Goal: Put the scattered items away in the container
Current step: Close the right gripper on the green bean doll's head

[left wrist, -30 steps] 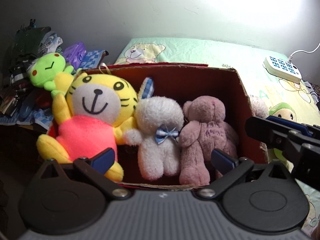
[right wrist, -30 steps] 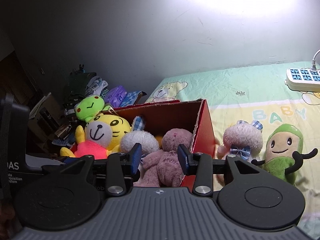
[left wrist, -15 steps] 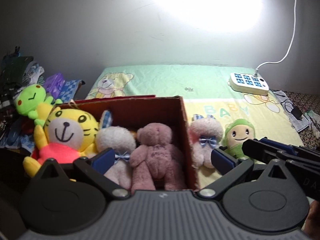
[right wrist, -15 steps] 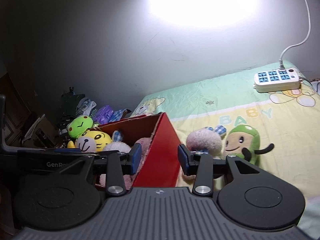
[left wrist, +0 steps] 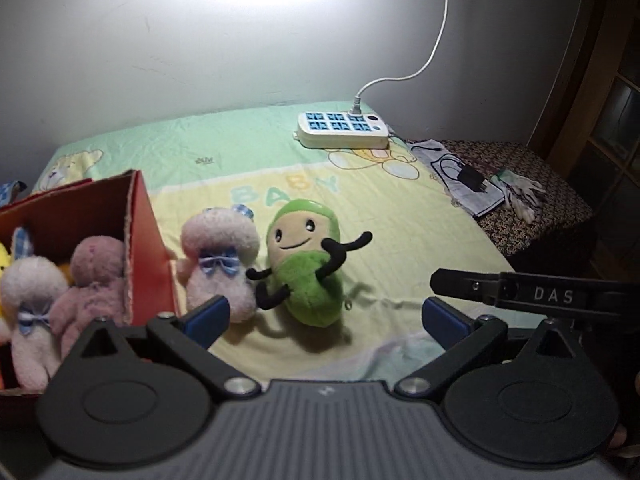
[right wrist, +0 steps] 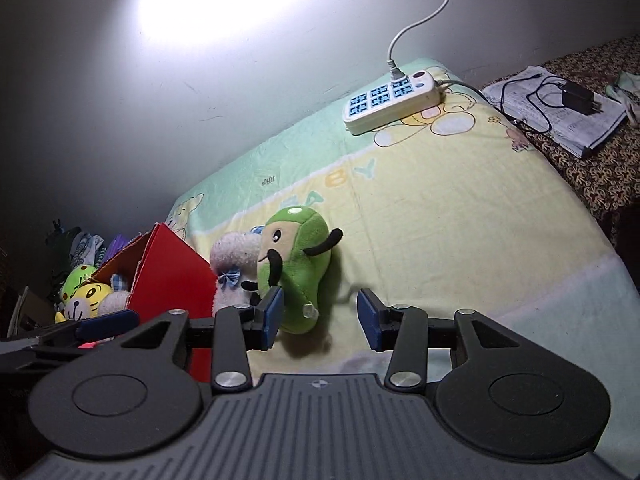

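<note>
Beside the box (left wrist: 144, 236), two toys remain on the bed (left wrist: 400, 240): bear (left wrist: 218, 258) and bean (left wrist: 306, 268). Your left gripper (left wrist: 324, 316) gapes wide, right gripper (right wrist: 320, 316) has just widened, both empty.

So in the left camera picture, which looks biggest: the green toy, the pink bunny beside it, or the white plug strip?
1. Green toy
2. Pink bunny, only slightly smaller
3. Plug strip, but it lies farther away, so that's unsure.

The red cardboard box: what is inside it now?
Inside the red box show a white bunny and a mauve bear; the right view adds a yellow tiger. Its floor is covered.
</note>
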Available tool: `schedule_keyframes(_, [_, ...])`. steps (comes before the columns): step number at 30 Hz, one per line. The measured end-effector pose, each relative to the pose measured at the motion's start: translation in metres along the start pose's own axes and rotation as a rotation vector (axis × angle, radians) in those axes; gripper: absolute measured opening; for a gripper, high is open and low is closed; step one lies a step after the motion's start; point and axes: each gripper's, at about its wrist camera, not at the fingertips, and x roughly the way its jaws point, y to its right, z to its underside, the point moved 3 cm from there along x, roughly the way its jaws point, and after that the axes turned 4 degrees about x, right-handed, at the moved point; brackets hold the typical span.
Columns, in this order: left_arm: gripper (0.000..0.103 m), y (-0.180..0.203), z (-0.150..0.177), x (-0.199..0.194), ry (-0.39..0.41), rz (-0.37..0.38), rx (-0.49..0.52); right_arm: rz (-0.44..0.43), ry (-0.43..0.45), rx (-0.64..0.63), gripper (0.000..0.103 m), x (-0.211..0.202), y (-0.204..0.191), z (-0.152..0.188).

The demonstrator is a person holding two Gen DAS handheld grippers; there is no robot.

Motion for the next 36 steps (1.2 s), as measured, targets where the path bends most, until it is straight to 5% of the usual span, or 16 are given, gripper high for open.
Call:
schedule_keyframes(13, [0.102, -0.019, -0.001, 0.067, -0.083, 0.114, -0.135, -0.076, -0.124, 0.104, 0.047, 0.044, 0.015, -0.019])
schedule_keyframes(21, [0.102, -0.028, -0.01, 0.092, -0.078, 0.11, -0.144, -0.13, -0.165, 0.188, 0.053, 0.069, 0.019, -0.045])
schedule_keyframes(36, [0.101, -0.031, -0.014, 0.131, -0.133, 0.137, -0.125, -0.149, -0.288, 0.144, 0.059, 0.123, 0.002, -0.049])
